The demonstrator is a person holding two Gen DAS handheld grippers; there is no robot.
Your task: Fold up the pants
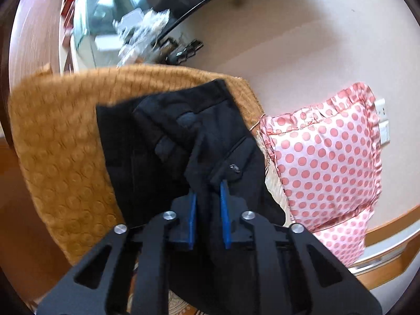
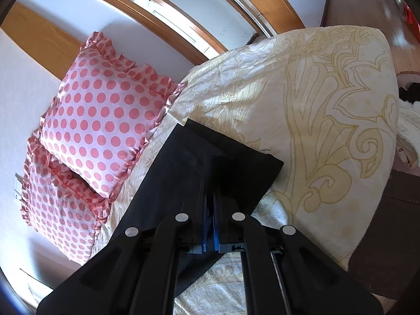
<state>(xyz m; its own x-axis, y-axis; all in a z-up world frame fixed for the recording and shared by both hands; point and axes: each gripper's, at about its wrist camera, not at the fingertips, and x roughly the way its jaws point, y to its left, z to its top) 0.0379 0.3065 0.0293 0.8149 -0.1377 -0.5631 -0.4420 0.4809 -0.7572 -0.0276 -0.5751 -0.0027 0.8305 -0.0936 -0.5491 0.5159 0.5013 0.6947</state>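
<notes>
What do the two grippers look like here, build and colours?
Both match. The left gripper and right gripper each have matte black linkage arms with cut-out slots, four round silver pivot caps, and black fingers with blue pads. No cables, markings or sleeves in view.

Matt black cloth pants (image 1: 168, 141); glossy satin pillow (image 1: 323, 157) — nubbly ochre blanket (image 1: 60, 141); smooth printed bedspread (image 2: 328, 110).

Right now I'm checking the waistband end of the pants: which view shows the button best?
The left wrist view: the button shows on the black pants, just beyond the left gripper. The right wrist view shows only plain black cloth, no button.
</notes>
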